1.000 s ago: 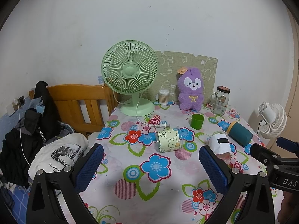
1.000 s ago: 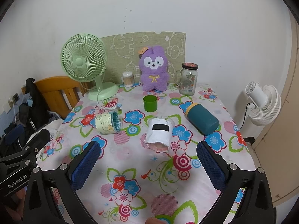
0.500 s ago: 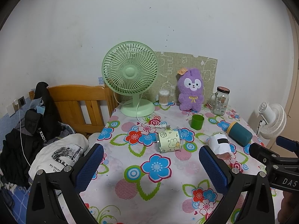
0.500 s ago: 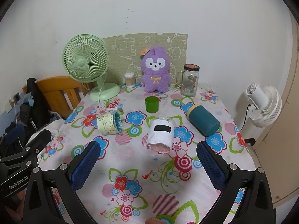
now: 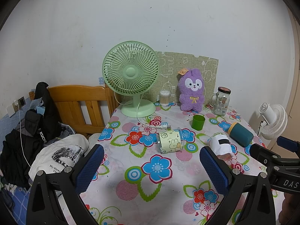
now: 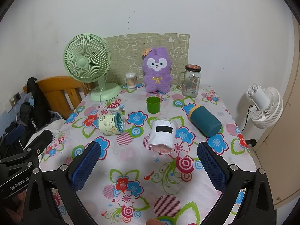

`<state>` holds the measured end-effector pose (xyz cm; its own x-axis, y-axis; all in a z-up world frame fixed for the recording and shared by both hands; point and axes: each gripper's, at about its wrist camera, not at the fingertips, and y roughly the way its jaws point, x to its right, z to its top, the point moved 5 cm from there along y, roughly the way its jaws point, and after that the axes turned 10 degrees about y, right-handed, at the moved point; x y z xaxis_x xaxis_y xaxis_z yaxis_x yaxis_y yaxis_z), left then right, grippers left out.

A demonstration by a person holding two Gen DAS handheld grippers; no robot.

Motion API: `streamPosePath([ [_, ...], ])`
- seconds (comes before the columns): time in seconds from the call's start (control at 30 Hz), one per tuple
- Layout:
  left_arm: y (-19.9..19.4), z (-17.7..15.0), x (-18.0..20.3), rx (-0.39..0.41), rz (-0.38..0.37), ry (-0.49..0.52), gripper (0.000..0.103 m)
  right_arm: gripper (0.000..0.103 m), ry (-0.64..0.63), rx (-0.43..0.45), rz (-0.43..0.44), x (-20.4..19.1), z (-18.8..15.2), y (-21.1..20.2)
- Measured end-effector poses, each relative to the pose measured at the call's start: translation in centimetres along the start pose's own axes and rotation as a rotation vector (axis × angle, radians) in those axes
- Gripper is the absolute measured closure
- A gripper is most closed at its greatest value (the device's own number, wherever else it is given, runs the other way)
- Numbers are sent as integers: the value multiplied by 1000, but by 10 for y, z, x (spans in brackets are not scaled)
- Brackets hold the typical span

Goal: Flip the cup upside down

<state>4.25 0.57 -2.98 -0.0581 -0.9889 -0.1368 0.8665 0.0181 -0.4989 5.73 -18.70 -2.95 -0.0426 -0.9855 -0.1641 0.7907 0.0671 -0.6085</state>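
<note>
Floral tablecloth (image 6: 150, 180) fills the foreground, where the right gripper (image 6: 148, 161) and left gripper (image 5: 151, 165) hover with jaws wide and empty. Over the past second both have barely shifted, so no grasp has begun. Just beyond the right gripper stands the white-wrapped cup (image 6: 162, 134), apparently already mouth-down; farther back a small green cup (image 6: 153, 104) stands upright.

You hold your left gripper (image 5: 151, 166) and right gripper (image 6: 150, 164) side by side, both jaws spread wide, gripping nothing.
</note>
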Motion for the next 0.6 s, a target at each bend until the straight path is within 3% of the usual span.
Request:
streamPosePath([
  [0.6, 3, -1, 1, -13, -2, 5, 0, 0, 8, -10, 0, 1, 0, 3],
])
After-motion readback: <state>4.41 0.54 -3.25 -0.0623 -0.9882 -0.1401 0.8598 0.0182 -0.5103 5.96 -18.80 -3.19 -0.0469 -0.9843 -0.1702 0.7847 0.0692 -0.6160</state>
